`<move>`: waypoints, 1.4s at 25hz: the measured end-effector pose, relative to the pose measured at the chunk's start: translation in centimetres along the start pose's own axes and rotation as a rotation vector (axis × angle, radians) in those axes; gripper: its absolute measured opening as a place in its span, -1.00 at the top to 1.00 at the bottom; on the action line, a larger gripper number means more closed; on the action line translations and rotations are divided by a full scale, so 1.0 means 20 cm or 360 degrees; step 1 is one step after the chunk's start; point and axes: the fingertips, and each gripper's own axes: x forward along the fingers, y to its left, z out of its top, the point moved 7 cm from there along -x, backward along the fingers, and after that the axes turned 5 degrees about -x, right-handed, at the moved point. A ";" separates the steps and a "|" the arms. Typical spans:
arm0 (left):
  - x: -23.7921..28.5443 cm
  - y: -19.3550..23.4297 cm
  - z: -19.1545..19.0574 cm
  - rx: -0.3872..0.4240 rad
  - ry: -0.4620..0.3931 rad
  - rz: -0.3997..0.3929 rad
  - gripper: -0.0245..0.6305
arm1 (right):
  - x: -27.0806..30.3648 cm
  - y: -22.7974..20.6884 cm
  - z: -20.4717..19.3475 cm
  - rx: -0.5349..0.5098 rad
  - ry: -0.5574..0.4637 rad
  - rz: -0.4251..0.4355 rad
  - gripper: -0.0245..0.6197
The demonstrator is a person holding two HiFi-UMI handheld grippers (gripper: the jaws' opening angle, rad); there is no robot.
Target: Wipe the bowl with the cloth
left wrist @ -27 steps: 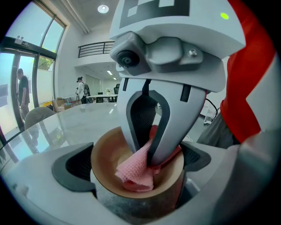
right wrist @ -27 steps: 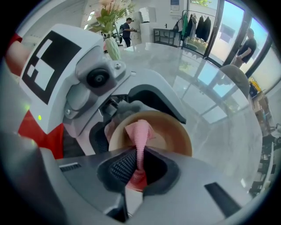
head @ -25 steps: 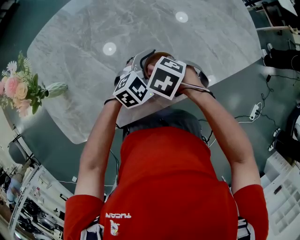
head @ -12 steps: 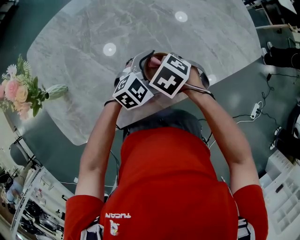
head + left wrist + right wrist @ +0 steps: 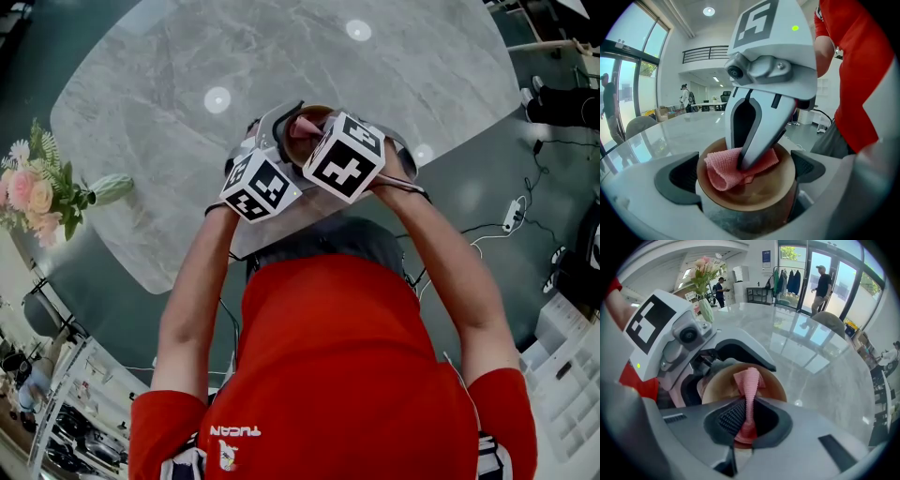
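Observation:
A brown bowl (image 5: 774, 183) is held up off the table, with my left gripper (image 5: 745, 176) shut on its sides, one dark pad on each side. My right gripper (image 5: 747, 420) is shut on a pink cloth (image 5: 751, 380) and pushes it down into the bowl (image 5: 717, 385). In the left gripper view the right gripper (image 5: 750, 154) comes in from above, and the cloth (image 5: 722, 169) lies folded against the bowl's inner wall. In the head view both marker cubes sit close together over the bowl (image 5: 319, 112), and a bit of cloth (image 5: 304, 124) shows.
A grey marble table (image 5: 281, 56) lies below and ahead of the grippers. A vase of pink flowers (image 5: 37, 183) stands at its left edge. A power strip (image 5: 511, 220) lies on the floor to the right. People stand far off by the windows.
The right gripper's cube has shifted slightly right and turned. The left cube has moved a little up and left. More of the pink cloth shows in the bowl.

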 end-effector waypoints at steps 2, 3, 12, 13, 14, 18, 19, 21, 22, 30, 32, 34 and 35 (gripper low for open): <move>-0.01 0.00 0.01 -0.0011 -0.0021 -0.0003 -0.86 | -0.01 0.01 -0.01 0.0004 -0.0007 0.0012 0.86; -0.01 0.00 0.01 -0.0018 -0.0033 -0.0005 -0.86 | -0.01 0.01 -0.01 0.0005 -0.0012 0.0013 0.86; -0.06 0.00 0.03 -0.0017 -0.0061 0.0012 -0.86 | -0.07 0.02 0.00 0.0004 -0.0073 0.0000 0.86; -0.07 -0.01 0.03 -0.0011 -0.0060 0.0020 -0.86 | -0.08 0.02 0.00 0.0007 -0.0089 -0.0003 0.86; -0.08 -0.01 0.04 -0.0004 -0.0060 0.0031 -0.86 | -0.10 0.02 0.00 0.0011 -0.0108 -0.0007 0.86; -0.14 -0.03 0.09 0.0019 -0.0099 0.0078 -0.86 | -0.20 0.04 0.01 0.0037 -0.0203 -0.0039 0.86; -0.17 -0.04 0.11 0.0018 -0.0127 0.0095 -0.86 | -0.23 0.05 0.01 0.0052 -0.0236 -0.0052 0.86; -0.22 -0.05 0.17 0.0003 -0.0203 0.0138 -0.85 | -0.30 0.06 0.00 0.0104 -0.0319 -0.0083 0.86; -0.25 -0.05 0.20 -0.0005 -0.0247 0.0158 -0.85 | -0.34 0.07 0.00 0.0130 -0.0365 -0.0102 0.86; -0.50 -0.12 0.42 -0.0035 -0.0526 0.0251 -0.66 | -0.65 0.10 -0.03 0.0278 -0.0784 -0.0345 0.86; -0.55 -0.15 0.46 -0.0027 -0.0572 0.0256 -0.59 | -0.73 0.12 -0.04 0.0295 -0.0889 -0.0403 0.86; -0.60 -0.17 0.50 0.0009 -0.0609 0.0257 -0.52 | -0.80 0.14 -0.05 0.0303 -0.0972 -0.0459 0.86; -0.63 -0.18 0.52 0.0028 -0.0623 0.0258 -0.49 | -0.84 0.15 -0.06 0.0298 -0.1010 -0.0486 0.86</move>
